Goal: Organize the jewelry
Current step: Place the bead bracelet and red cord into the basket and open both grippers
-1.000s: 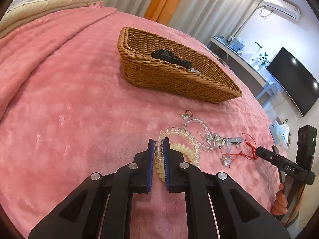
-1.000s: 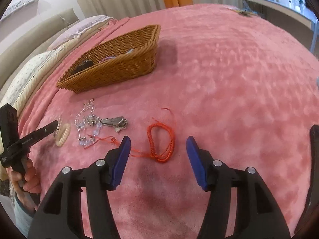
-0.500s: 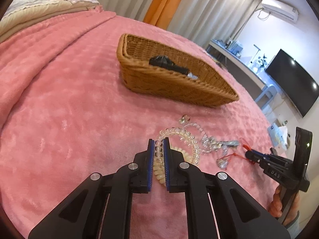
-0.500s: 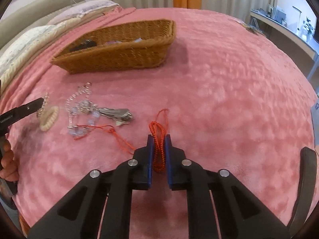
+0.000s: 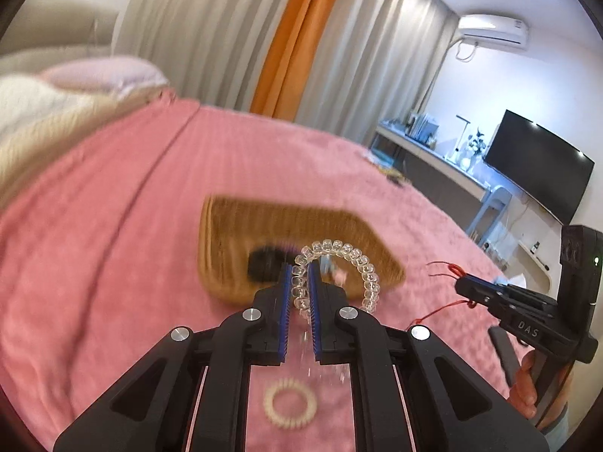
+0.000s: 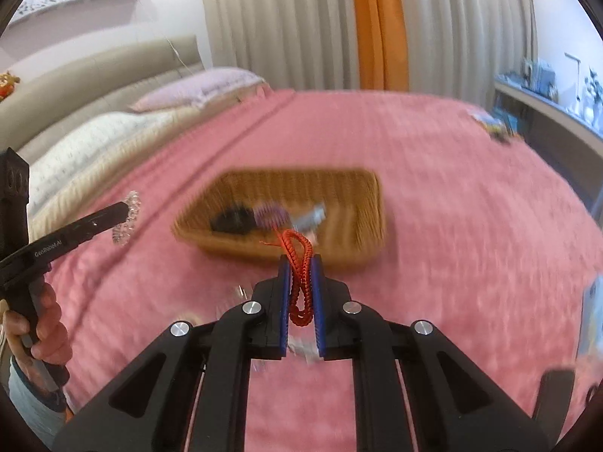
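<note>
Left wrist view: your left gripper (image 5: 300, 293) pinches the clear beaded bracelet (image 5: 341, 263) between its blue pads, raised in front of the blurred brown wicker basket (image 5: 233, 248); a cream coil ring (image 5: 289, 403) lies on the pink blanket (image 5: 113, 226) below. Right wrist view: your right gripper (image 6: 300, 290) pinches the red braided cord bracelet (image 6: 299, 263), held before the basket.
</note>
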A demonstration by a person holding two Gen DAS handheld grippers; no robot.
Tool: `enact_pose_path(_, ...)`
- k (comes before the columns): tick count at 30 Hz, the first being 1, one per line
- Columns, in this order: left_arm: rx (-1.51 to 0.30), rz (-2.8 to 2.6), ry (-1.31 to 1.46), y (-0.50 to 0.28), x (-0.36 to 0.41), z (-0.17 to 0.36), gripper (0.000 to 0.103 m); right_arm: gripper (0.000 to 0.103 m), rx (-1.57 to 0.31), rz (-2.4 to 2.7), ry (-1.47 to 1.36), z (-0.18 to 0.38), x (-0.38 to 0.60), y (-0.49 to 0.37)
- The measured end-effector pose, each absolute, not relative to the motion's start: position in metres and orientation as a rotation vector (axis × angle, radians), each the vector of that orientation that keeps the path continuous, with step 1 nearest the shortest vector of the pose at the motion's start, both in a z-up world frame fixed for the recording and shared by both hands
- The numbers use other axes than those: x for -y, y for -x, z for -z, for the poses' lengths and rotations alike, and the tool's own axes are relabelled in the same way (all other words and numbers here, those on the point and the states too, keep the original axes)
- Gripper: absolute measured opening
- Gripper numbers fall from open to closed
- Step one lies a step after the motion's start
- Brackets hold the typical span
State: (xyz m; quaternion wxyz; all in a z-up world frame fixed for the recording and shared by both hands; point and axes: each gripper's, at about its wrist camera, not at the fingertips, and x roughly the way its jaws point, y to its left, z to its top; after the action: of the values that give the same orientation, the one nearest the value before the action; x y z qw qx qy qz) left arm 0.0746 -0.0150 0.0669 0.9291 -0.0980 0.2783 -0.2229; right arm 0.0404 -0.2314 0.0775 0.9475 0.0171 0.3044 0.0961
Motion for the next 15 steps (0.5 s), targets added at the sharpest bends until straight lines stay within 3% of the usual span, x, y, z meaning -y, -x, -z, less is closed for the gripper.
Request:
enact_pose_path(7, -0.535, 0.445, 0.170, -0.126, 0.035, -0.100, 0.007, 0.009, -0.582, -0.212, -0.024, -0.104, 0.217, -0.101)
enact_pose_path(15, -0.630, 0.377, 0.188, -0.198, 0.048, -0.064, 0.007, 0.009, -0.662, -0.168, -0.023, -0.070, 0.210, -0.176)
